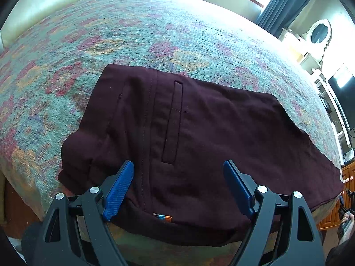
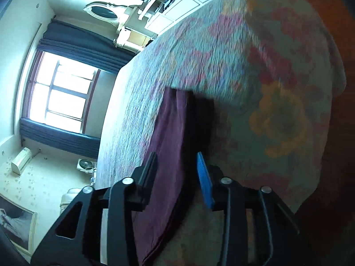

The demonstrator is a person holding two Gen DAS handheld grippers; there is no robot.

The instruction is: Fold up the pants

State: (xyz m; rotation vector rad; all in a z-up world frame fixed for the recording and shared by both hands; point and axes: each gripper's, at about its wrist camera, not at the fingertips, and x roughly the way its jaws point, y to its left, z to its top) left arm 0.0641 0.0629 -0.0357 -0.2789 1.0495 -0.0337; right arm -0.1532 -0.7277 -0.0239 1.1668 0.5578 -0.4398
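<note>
Dark maroon pants (image 1: 188, 133) lie folded lengthwise on a bed with a floral bedspread (image 1: 133, 33), waistband end at the near edge, a small striped label (image 1: 163, 217) near me. My left gripper (image 1: 178, 173) is open above the waist area, blue pads (image 1: 119, 190) on either side of a welt pocket (image 1: 172, 122). In the tilted, blurred right wrist view my right gripper (image 2: 177, 164) is open with its jaws on either side of the edge of the pants (image 2: 168, 155); I cannot tell if they touch the cloth.
The bedspread (image 2: 244, 66) covers the whole bed. A cream headboard (image 1: 44, 6) is at the far left. A window with dark curtains (image 1: 286, 2) and white shelves (image 1: 321, 51) stand beyond the bed. Wooden furniture (image 1: 346, 177) is at the right edge.
</note>
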